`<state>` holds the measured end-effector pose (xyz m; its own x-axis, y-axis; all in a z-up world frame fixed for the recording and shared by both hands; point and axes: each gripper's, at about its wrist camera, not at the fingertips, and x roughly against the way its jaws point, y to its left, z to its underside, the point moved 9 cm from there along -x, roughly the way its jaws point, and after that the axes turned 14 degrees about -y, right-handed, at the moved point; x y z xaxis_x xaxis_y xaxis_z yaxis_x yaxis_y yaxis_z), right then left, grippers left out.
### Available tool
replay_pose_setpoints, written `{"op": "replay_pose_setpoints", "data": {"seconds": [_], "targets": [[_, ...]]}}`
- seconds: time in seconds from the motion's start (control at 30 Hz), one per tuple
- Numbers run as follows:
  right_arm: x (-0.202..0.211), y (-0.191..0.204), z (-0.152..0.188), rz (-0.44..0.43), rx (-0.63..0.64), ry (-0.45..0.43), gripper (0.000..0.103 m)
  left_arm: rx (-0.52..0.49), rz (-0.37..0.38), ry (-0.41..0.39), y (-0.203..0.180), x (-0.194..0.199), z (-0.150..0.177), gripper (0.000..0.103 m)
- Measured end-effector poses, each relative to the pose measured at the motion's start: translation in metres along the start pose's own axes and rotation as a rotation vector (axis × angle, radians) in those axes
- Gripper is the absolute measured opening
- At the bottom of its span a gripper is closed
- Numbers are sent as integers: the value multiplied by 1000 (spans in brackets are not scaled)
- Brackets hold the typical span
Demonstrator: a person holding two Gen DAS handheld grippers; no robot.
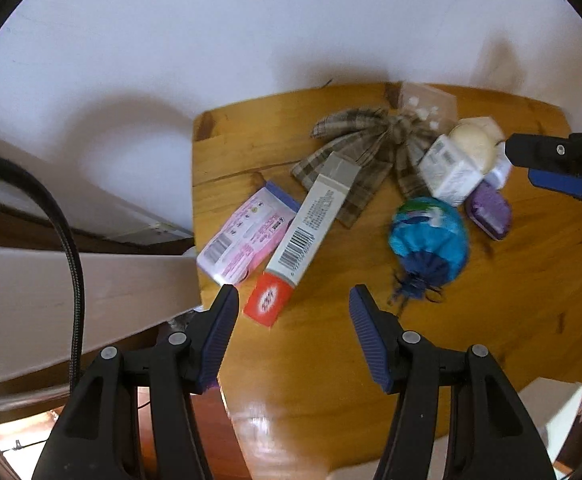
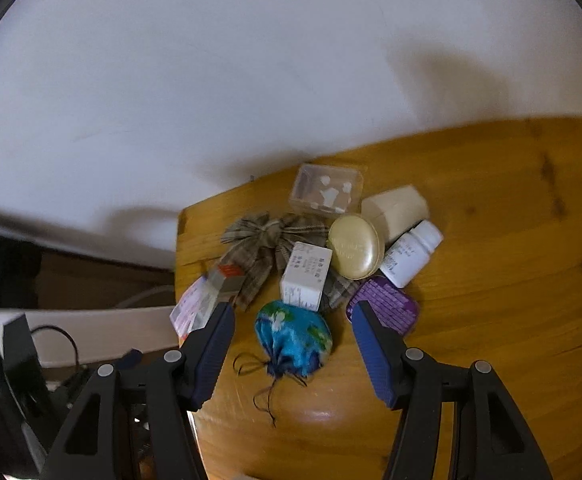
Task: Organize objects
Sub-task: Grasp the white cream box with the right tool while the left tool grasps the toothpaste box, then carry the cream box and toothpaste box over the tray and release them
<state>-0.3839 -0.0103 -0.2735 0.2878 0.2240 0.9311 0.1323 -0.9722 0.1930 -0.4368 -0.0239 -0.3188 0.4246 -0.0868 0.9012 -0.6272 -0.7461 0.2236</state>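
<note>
A wooden table (image 1: 331,360) holds a cluster of small items. My left gripper (image 1: 293,294) hangs open above the table's near left part, just short of a long white and red box (image 1: 311,228) that leans on a pink packet (image 1: 243,236). A blue drawstring pouch (image 1: 429,238) lies to its right. My right gripper (image 2: 291,312) stands open over the same pouch (image 2: 293,338), nothing between its fingers. Beyond lie a plaid cloth bow (image 2: 267,248), a white carton (image 2: 305,276), a gold round tin (image 2: 355,246), a white bottle (image 2: 409,254) and a purple case (image 2: 387,306).
A clear plastic box (image 2: 327,188) and a cream box (image 2: 395,210) sit at the back by the white wall (image 2: 251,80). The table's left edge (image 1: 195,200) drops to a white board (image 1: 71,292) and a black cable (image 1: 71,260). The right gripper's finger (image 1: 559,176) shows at the left wrist view's right edge.
</note>
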Motion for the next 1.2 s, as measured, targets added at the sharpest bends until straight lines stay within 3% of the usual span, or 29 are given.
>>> {"op": "replay_pose_setpoints", "data": {"seconds": [0.07,0.27,0.6,0.67,0.77,0.8,0.87,0.93,0.97,1.2], "targets": [[-15,-4,0,10,-30,16,62,-21,45,-5,0,-15,0,62],[-43,-9,2,21,-82,38,62,1,73,10,3,-39,1,62],[-66,-3,6,27,-97,61,62,-45,83,3,-14,-50,2,61],[-69,-2,6,31,-99,65,62,-54,79,-3,-17,-50,3,58],[-74,-3,8,42,-98,69,61,-58,81,3,-23,-51,5,43],[-75,-3,8,45,-100,70,60,-56,85,6,-25,-52,5,39],[-78,-3,10,44,-101,79,42,-48,83,2,-27,-51,5,38],[-80,-4,13,45,-102,92,35,-42,82,-11,-30,-49,4,27],[-80,-5,13,48,-105,88,32,-35,88,-14,-31,-48,4,27],[-52,-3,6,-4,-111,19,32,11,110,-57,-38,-27,1,27]]}}
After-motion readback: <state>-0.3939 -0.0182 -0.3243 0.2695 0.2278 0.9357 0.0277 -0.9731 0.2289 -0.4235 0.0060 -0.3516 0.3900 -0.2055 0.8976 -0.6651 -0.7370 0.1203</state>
